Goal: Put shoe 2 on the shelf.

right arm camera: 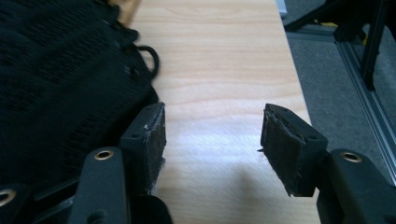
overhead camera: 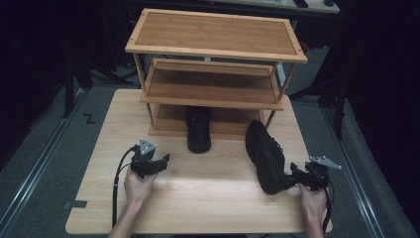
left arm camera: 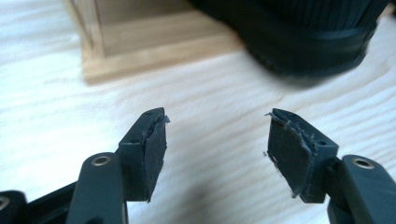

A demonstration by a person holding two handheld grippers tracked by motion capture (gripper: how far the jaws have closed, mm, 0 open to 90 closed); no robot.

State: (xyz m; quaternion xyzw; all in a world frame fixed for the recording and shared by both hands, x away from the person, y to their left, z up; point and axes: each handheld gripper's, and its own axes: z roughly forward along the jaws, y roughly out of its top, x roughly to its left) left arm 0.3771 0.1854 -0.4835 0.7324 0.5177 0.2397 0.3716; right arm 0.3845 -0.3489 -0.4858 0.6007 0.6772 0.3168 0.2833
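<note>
Hiding most of its upper under the lowest shelf of the 3-tier wooden rack [overhead camera: 213, 49] at upper centre of the high view: 1 black shoe [overhead camera: 198, 134], only its toe end poking out onto the table [overhead camera: 198, 198]. Cropping the same shoe [left arm camera: 299, 37] at the top edge of the left gripper view, blurred, with a corner of the rack's base [left arm camera: 154, 46] beside it. Spilling off the left edge of the right gripper view: a second black shoe [right arm camera: 60, 93], knit upper and a lace loop just readable. Holding the left gripper [overhead camera: 161, 161] at lower left of the high view, jaws spread wide over bare wood, gripping nothing, the first shoe near but apart. Holding the right gripper [overhead camera: 295, 172] at lower right, jaws likewise wide apart, 1 jaw pressing against the second shoe [overhead camera: 265, 156], which is lying on its side at centre right, sole facing left. Carrying nothing on the top and middle shelves.
</note>
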